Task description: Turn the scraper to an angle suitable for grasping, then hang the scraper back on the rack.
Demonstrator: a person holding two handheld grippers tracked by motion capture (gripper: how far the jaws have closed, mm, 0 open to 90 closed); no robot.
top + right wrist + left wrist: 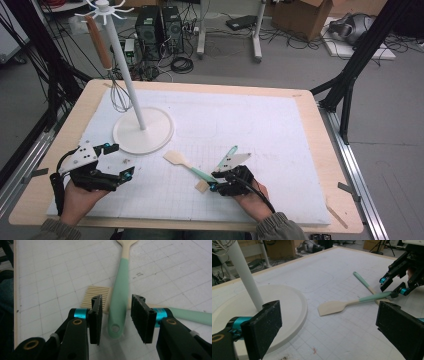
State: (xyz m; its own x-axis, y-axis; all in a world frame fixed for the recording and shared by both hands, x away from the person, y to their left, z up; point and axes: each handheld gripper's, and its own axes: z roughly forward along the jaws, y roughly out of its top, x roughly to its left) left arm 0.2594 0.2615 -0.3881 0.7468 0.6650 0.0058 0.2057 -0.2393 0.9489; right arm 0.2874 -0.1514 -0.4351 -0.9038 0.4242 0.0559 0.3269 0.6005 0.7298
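one whisk (119,95) hangs on the rack (143,131); the spatula (119,307) lies on the bench between the right gripper (117,318) jaws, unpinched; the left gripper (324,337) jaws are spread, empty; lifting and hanging remain.

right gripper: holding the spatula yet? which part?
Not yet. The right gripper has its jaws on either side of the spatula, at the green handle's end near the hanging hole, with a gap each side. The left gripper is open, holding nothing.

Beyond the table (320,165) lay a grey floor (280,65) strewn with cables (181,64), two black computer towers (159,30) and a cardboard box (302,16).
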